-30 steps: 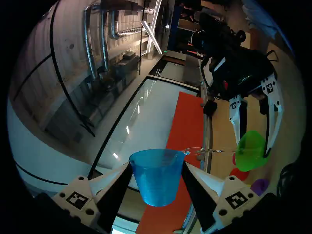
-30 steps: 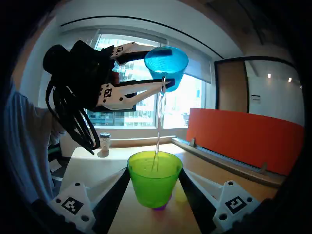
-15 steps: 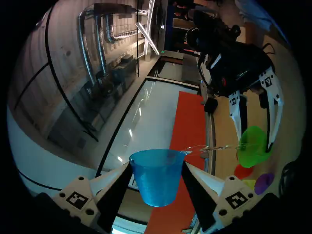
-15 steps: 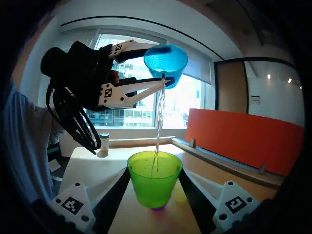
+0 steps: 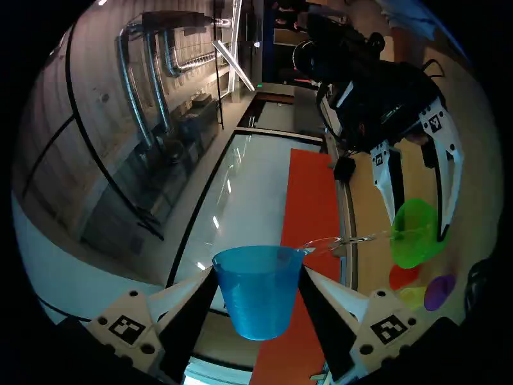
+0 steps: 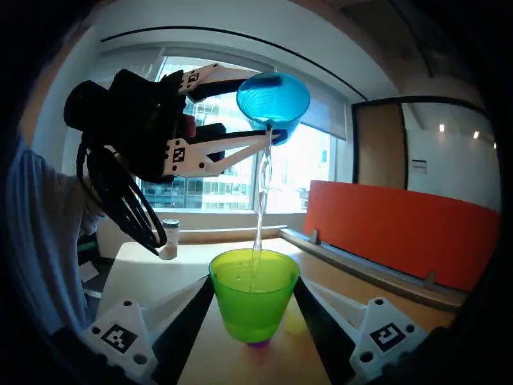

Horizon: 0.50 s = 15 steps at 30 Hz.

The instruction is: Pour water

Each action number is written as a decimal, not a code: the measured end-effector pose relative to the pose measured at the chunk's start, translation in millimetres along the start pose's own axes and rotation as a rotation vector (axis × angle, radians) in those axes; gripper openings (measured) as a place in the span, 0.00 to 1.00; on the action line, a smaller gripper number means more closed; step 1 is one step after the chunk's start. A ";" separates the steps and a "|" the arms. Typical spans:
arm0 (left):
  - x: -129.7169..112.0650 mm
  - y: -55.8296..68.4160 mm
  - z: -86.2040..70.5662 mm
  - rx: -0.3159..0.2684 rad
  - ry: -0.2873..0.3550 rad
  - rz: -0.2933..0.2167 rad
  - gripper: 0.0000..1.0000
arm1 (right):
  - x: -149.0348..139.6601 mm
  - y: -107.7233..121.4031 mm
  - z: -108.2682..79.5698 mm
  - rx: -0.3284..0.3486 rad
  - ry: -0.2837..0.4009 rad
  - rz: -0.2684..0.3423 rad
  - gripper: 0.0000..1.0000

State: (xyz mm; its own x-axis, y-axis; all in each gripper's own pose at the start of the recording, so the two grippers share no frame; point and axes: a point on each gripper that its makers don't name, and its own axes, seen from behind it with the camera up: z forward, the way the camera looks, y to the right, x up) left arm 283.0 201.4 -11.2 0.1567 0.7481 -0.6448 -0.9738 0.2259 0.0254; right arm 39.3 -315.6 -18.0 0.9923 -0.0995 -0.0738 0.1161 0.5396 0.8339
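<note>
A blue cup (image 5: 259, 290) sits between the fingers of my left gripper (image 5: 259, 301), which is shut on it and tipped on its side. A thin stream of water (image 5: 349, 241) leaves the blue cup's rim and runs to a green cup (image 5: 413, 232). In the right gripper view the green cup (image 6: 254, 293) stands upright, my right gripper (image 6: 254, 308) shut on it. High above it hangs the tilted blue cup (image 6: 272, 102) in the left gripper (image 6: 256, 109), and the water stream (image 6: 260, 205) falls into the green cup.
An orange partition (image 6: 404, 231) runs along the wooden table (image 6: 333, 276) on the right. A small jar (image 6: 170, 237) stands at the back left by the window. Red, yellow and purple cups (image 5: 420, 292) lie on the table below the green cup. A sleeve (image 6: 38, 244) is at the left.
The blue cup has tipped a little further and the stream keeps flowing. The water level in the green cup has risen slightly. Both grippers keep their hold.
</note>
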 end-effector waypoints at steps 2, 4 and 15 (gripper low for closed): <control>1.0 0.2 -0.2 -0.002 0.002 0.004 0.86 | 0.4 0.6 -0.2 -0.002 0.000 -0.002 0.90; 1.5 -0.6 -0.1 -0.004 0.003 0.012 0.86 | 0.8 1.0 -0.3 -0.003 0.000 -0.002 0.90; 1.8 -1.7 4.0 -0.007 0.005 0.060 0.86 | 2.5 1.7 -0.8 -0.010 0.005 -0.003 0.89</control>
State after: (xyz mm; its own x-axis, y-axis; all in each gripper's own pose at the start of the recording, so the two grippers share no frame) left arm 285.6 204.8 -9.3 0.0971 0.7571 -0.6461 -0.9825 0.1765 0.0591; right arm 42.0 -314.2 -17.3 0.9921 -0.0973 -0.0792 0.1198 0.5474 0.8283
